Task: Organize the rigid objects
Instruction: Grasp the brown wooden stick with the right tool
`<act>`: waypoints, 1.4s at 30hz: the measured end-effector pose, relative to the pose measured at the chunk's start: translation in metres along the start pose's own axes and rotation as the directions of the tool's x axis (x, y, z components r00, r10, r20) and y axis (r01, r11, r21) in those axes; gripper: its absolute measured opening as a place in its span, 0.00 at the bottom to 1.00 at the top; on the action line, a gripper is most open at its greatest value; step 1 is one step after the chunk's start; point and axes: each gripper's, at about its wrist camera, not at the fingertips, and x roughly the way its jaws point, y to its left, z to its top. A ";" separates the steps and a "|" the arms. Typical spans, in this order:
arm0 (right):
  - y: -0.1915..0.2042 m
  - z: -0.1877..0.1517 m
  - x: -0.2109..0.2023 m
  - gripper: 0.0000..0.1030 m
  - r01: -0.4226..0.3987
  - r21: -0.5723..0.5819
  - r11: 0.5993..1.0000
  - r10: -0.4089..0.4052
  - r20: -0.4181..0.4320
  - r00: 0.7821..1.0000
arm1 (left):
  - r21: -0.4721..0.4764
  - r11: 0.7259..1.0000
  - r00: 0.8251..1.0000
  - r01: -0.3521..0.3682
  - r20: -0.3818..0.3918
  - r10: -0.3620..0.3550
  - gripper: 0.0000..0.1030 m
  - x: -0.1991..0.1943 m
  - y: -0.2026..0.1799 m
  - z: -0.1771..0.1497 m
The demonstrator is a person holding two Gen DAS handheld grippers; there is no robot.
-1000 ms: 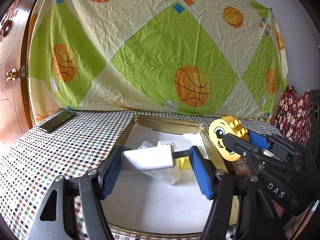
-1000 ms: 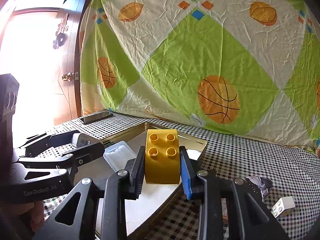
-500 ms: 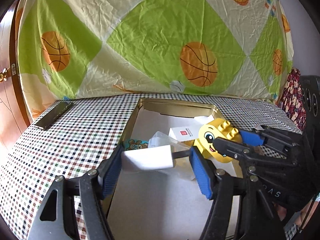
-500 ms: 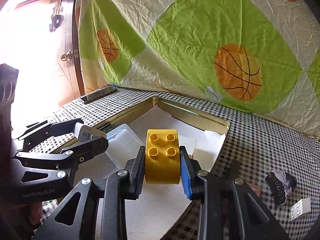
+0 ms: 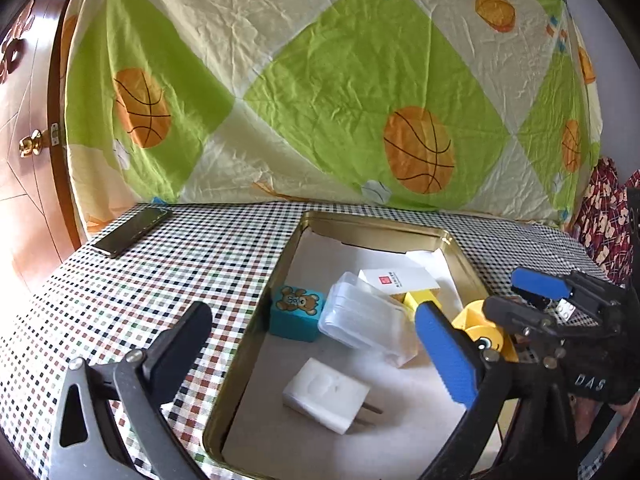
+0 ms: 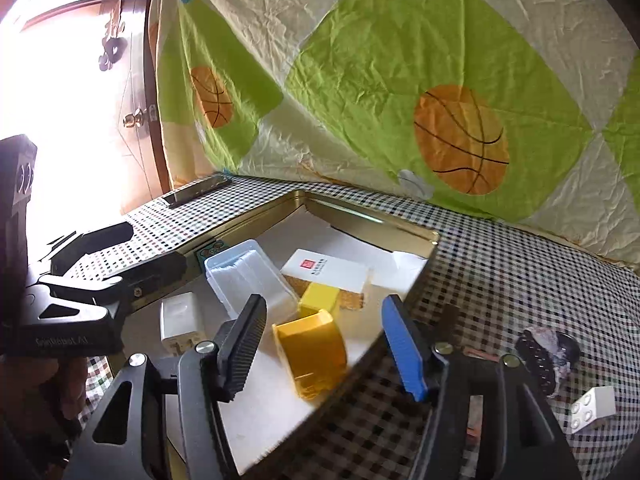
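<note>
My left gripper (image 5: 312, 352) hangs over the near end of the gold tin tray (image 5: 380, 228), jaws opening wide with nothing between them. Below it a white plug adapter (image 5: 326, 394) lies flat on the tray's paper liner. My right gripper (image 6: 324, 348) is over the tray's right side, jaws opening. A yellow smiley brick (image 6: 312, 352) lies tipped on its side between the pads, touching neither. In the left wrist view the same brick (image 5: 472, 320) shows under the right gripper (image 5: 520, 298). In the right wrist view the adapter (image 6: 180, 318) lies beside the left gripper (image 6: 148, 250).
The tray also holds a blue bear block (image 5: 296, 312), a clear plastic box (image 5: 364, 324), a white card box (image 5: 400, 282) and a small yellow block (image 6: 320, 298). A phone (image 5: 132, 230) lies far left on the checked cloth. A white brick (image 6: 594, 408) and a dark clip (image 6: 548, 354) lie right of the tray.
Both grippers have opened. The left let go of the white adapter, which now lies in the tray. The right let go of the yellow brick, which has tipped onto its side in the tray.
</note>
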 end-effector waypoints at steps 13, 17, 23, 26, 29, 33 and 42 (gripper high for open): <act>-0.072 -0.005 0.015 0.54 0.154 0.085 0.984 -0.144 -0.111 0.983 | 0.034 0.999 1.000 -0.007 0.015 0.006 0.99 -0.002 -0.038 -0.003; -0.063 -0.004 0.032 0.46 0.145 0.048 0.988 -0.136 -0.155 0.979 | 0.013 1.000 1.000 -0.006 0.011 0.006 0.99 -0.001 -0.035 -0.003; -0.051 -0.007 0.060 0.37 0.132 -0.005 0.991 -0.129 -0.255 0.958 | 0.000 1.000 1.000 0.000 0.009 0.000 0.99 -0.001 -0.033 -0.003; -0.049 -0.013 0.074 0.33 0.120 -0.018 0.993 -0.120 -0.312 0.942 | -0.001 1.000 1.000 0.003 0.008 -0.003 0.99 -0.002 -0.033 -0.004; -0.046 -0.014 0.079 0.21 0.131 -0.042 0.991 -0.137 -0.333 0.933 | 0.000 1.000 1.000 0.006 0.009 -0.006 0.99 -0.003 -0.034 -0.003; -0.045 -0.012 0.065 0.16 0.157 -0.055 0.986 -0.167 -0.272 0.948 | -0.002 1.000 1.000 0.027 0.010 -0.027 0.99 -0.005 -0.042 -0.002; -0.081 -0.018 -0.001 0.16 0.212 0.057 0.976 -0.202 -0.143 0.969 | 0.091 0.985 0.989 0.147 -0.003 -0.147 1.00 -0.009 -0.107 0.003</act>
